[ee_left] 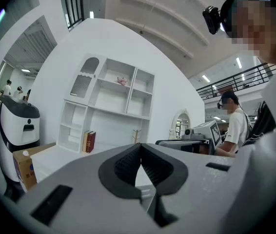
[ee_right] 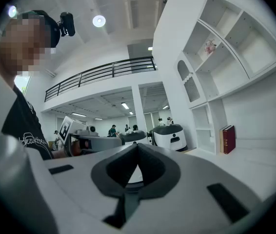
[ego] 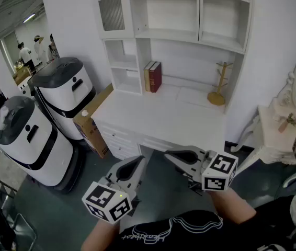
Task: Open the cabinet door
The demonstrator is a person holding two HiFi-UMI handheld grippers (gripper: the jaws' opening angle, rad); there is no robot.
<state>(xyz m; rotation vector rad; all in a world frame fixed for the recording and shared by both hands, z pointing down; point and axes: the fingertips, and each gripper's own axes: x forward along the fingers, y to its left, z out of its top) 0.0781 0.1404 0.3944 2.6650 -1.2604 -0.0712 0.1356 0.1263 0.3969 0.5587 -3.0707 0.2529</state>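
Closed cabinet door [ego: 112, 9] sits upper left above worktop [ego: 163, 114]. Gripper views alone show the jaws: left hand-held gripper [ee_left: 140, 149] and right hand-held gripper [ee_right: 137, 147] both closed, empty, well apart from it

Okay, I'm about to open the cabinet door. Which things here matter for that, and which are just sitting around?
For the job:
- cabinet door, closed
- left hand-held gripper, shut, empty
- right hand-held gripper, shut, empty

Just lying about:
- books
- wooden stand
- cardboard box
- white machines
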